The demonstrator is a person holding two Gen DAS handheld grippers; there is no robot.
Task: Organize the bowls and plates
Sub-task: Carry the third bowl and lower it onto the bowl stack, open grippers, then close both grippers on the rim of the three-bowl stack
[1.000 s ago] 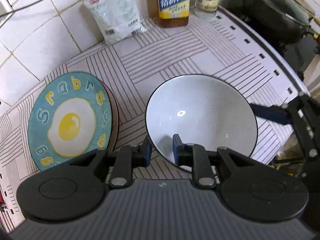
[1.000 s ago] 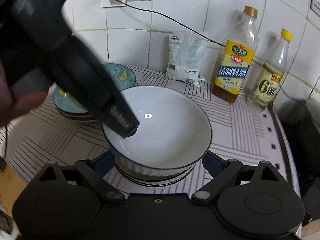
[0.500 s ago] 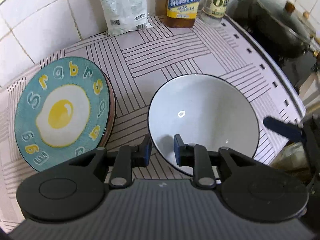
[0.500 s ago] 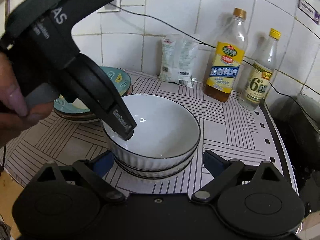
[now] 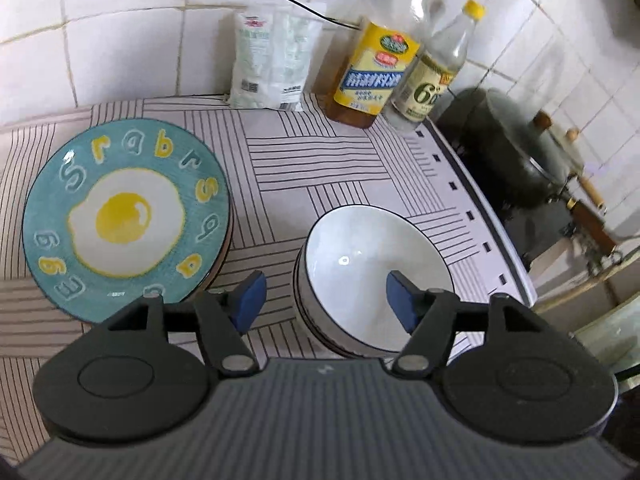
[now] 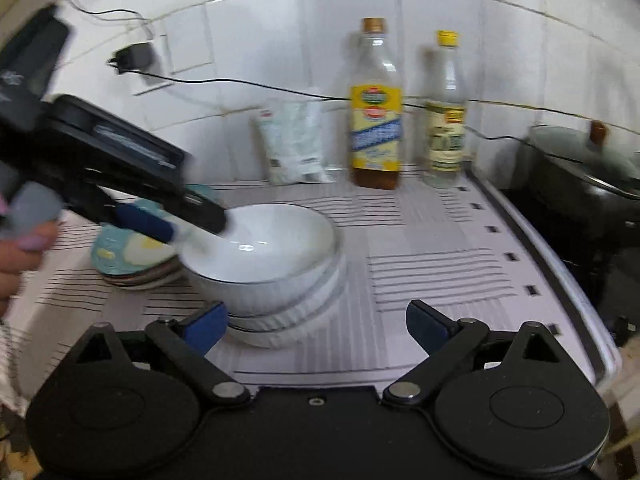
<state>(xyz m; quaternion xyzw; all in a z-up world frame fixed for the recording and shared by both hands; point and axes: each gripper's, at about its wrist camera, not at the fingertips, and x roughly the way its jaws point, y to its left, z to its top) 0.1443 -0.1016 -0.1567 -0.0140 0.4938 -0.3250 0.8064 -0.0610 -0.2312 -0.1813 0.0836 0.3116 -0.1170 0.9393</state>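
Note:
A stack of white bowls (image 5: 376, 276) with dark rims stands on the striped counter mat (image 5: 312, 168). To its left lies a teal plate (image 5: 124, 220) with a fried-egg picture, on top of other plates. My left gripper (image 5: 326, 300) hovers over the stack's near-left rim. Its jaws are opening, the rim lies between the blue pads, and neither pad presses on it. In the right wrist view the bowls (image 6: 260, 256) sit just beyond my right gripper (image 6: 316, 326), which is open and holds nothing. The left gripper (image 6: 184, 226) reaches in from the left, held by a hand (image 6: 20, 248).
Against the tiled wall stand a white bag (image 5: 272, 60), an oil bottle (image 5: 376, 72) and a clear bottle (image 5: 432, 76). A dark lidded pot (image 5: 520, 152) sits on the stove right of the counter's edge (image 5: 480, 216). A black cable (image 6: 240, 84) runs along the wall.
My left gripper's jaws went from nearly shut on the top bowl's rim to wide apart, and it drew back. The right gripper also pulled back from the bowl stack.

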